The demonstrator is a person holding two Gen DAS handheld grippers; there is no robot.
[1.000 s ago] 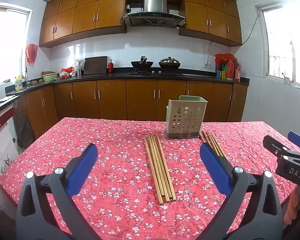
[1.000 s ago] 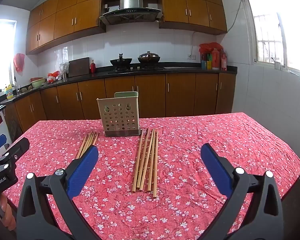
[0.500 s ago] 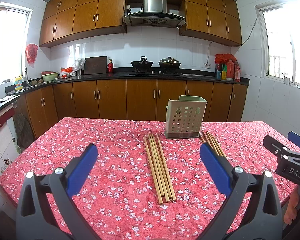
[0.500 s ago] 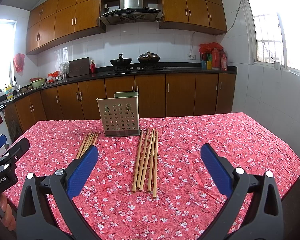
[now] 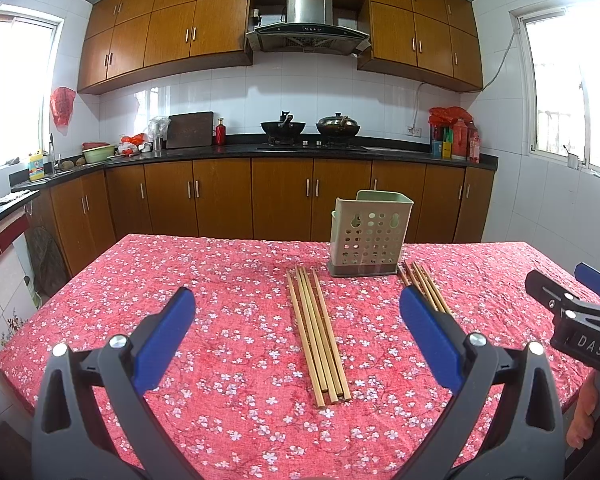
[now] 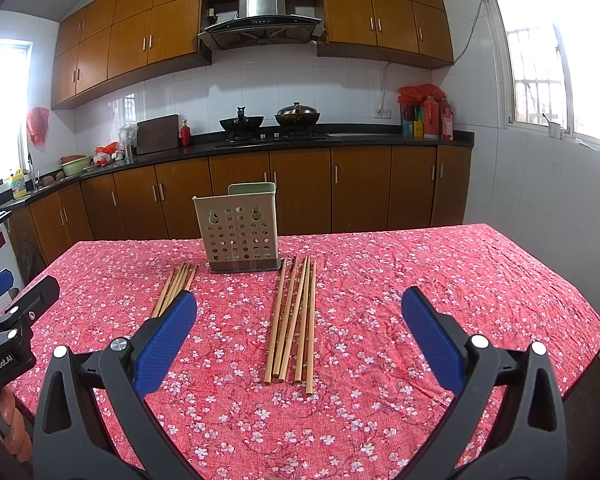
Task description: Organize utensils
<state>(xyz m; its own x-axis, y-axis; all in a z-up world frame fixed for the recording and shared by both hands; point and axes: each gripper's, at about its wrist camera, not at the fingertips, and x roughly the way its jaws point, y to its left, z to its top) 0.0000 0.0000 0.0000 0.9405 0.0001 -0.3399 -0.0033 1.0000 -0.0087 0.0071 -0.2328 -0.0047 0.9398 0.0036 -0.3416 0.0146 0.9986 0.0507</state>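
A perforated grey-green utensil holder (image 5: 367, 239) (image 6: 239, 230) stands upright on the red floral tablecloth. One bundle of wooden chopsticks (image 5: 318, 331) (image 6: 174, 289) lies flat to its left, another (image 5: 424, 286) (image 6: 294, 320) to its right. My left gripper (image 5: 296, 334) is open and empty, above the table in front of the left bundle. My right gripper (image 6: 298, 334) is open and empty, in front of the right bundle. Each gripper shows at the edge of the other's view, the right gripper (image 5: 572, 312) and the left gripper (image 6: 8, 320).
The table (image 5: 220, 280) stands in a kitchen. Wooden cabinets (image 5: 284, 200) and a dark counter with pots, bottles and a cutting board run behind it. A tiled wall and window are at the right, another counter at the left.
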